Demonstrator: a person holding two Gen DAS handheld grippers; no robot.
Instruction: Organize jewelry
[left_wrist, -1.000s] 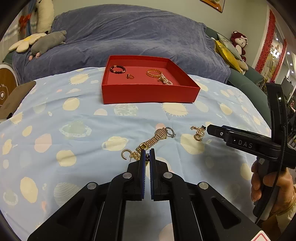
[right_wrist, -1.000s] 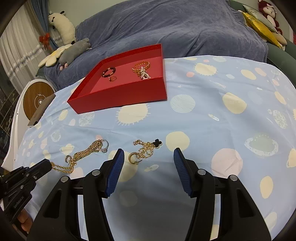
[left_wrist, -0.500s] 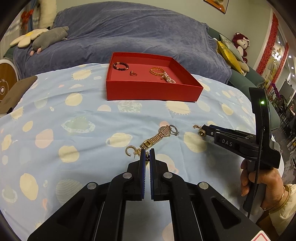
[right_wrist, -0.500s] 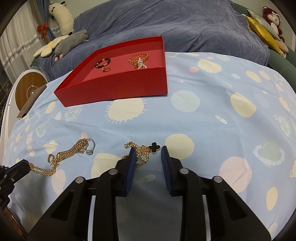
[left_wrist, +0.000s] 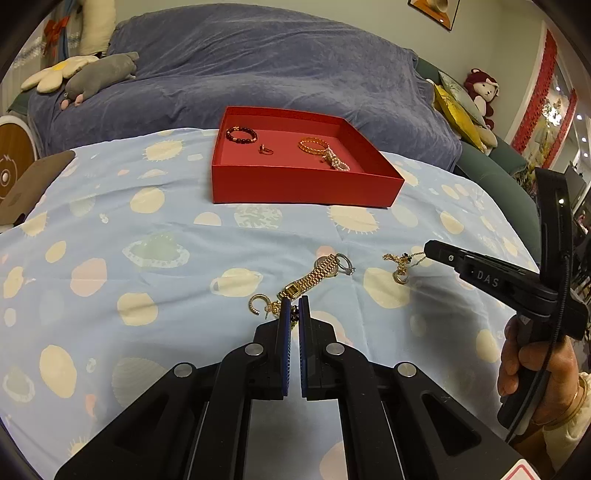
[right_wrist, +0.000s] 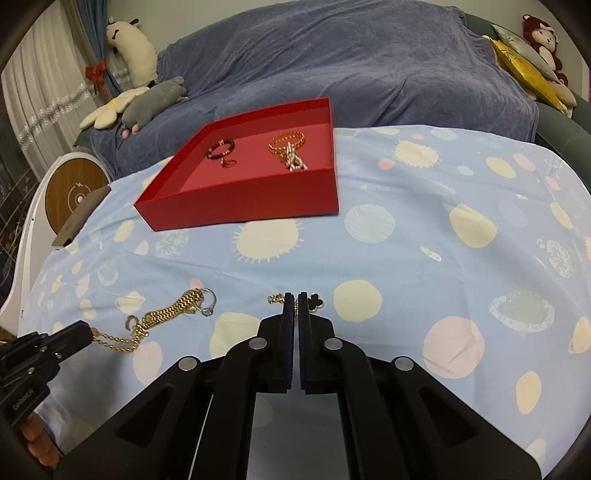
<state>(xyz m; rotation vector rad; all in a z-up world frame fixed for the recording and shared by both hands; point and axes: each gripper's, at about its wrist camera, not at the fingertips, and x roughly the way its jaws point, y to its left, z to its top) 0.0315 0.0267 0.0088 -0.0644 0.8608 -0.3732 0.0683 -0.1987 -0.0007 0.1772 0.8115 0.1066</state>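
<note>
A red tray (left_wrist: 306, 190) (right_wrist: 243, 201) on the blue spotted cloth holds a dark bead bracelet (left_wrist: 241, 134), a small ring (left_wrist: 265, 149) and a gold bangle with a pearl piece (left_wrist: 318, 147). My left gripper (left_wrist: 294, 306) is shut on a thin gold chain (right_wrist: 114, 341) that lies beside a gold watch band (left_wrist: 314, 277) with a silver ring (left_wrist: 346, 264) and a hoop earring (left_wrist: 257, 303). My right gripper (right_wrist: 296, 301) is shut on a gold chain with a black clover charm (right_wrist: 316, 301); in the left wrist view that chain (left_wrist: 400, 264) hangs from its tip above the cloth.
A sofa under a blue-grey throw (left_wrist: 258, 70) stands behind the table, with plush toys (left_wrist: 99, 74) on its left end and cushions (left_wrist: 458, 110) on its right. A round wooden-faced device (right_wrist: 75, 190) stands at the table's left edge.
My right gripper has moved onto the clover chain, closed on it and lifted it slightly. My left gripper has stayed shut on the thin gold chain.
</note>
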